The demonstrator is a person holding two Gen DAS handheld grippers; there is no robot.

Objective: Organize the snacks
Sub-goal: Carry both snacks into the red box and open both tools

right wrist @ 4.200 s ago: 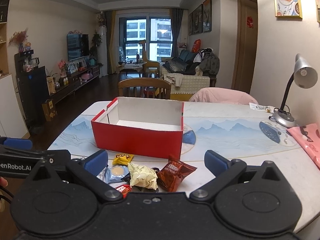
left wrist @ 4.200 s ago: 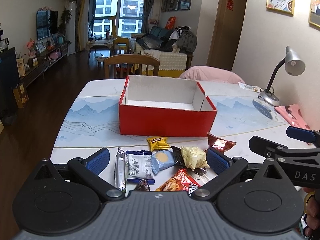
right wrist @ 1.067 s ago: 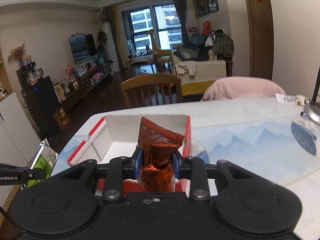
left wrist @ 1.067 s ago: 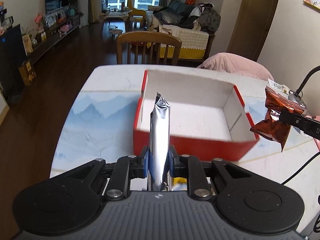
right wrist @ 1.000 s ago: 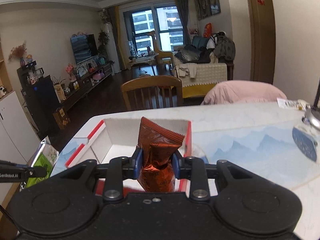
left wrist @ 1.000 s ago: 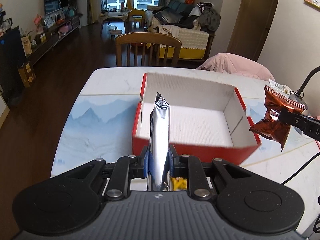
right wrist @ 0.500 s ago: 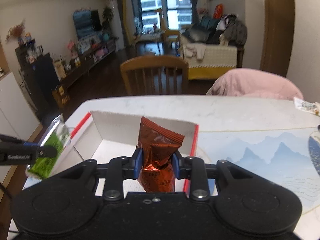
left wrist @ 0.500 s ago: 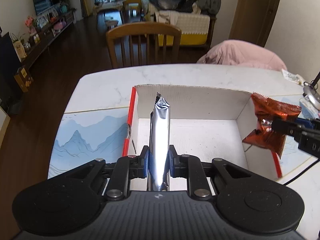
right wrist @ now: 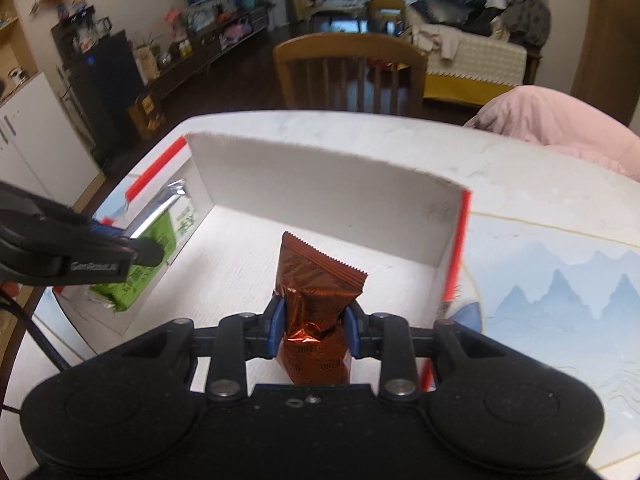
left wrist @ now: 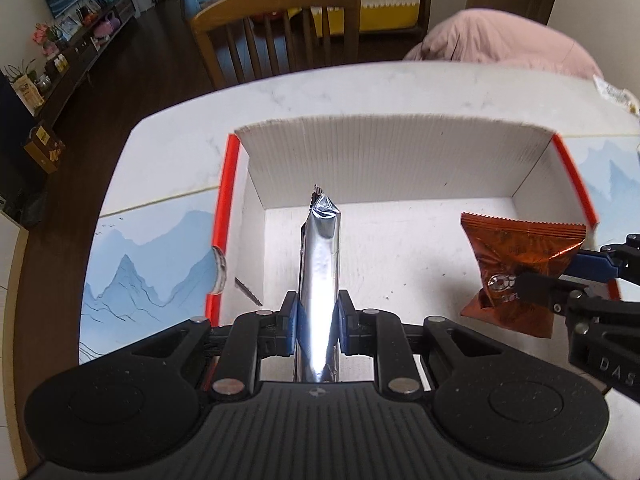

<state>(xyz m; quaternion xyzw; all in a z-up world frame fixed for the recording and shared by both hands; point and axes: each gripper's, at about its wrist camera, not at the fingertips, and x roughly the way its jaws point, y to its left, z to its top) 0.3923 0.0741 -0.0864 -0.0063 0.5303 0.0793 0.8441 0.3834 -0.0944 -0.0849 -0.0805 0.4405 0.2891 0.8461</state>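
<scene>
Left gripper [left wrist: 318,320]: fingers clamped on the silver foil bar [left wrist: 320,276], held upright, tip pointing away over the left half of the box floor. Right gripper [right wrist: 314,330]: fingers clamped on the orange-brown packet [right wrist: 316,300], likewise poised above the white floor of the red box [left wrist: 400,160], toward its right wall. Both snacks inside the box outline, neither yet resting on the bottom as far as can be told.

For a clean drop: lower each until the trailing end nearly meets the cardboard, then part the fingers. Better to tilt the bar flat along the left wall than to let it topple from upright. Worth keeping the two grippers well apart while descending, since the box is narrow for both. Packet is crinkly and light, likely to cling to a pad; a slight backward pull after opening should free it.

Writing: "OREO" repeated on the packet near the right fingers. Green label on the bar's far face seen from the right wrist view, text too small to read. Left gripper body marked "GenRobot.AI", partly blurred; right gripper body [left wrist: 600,344] marked "DAS", cut off at the edge. Beyond the box, pale worktop [left wrist: 320,92] with blue mountain print, then a wooden chair [left wrist: 280,28].
</scene>
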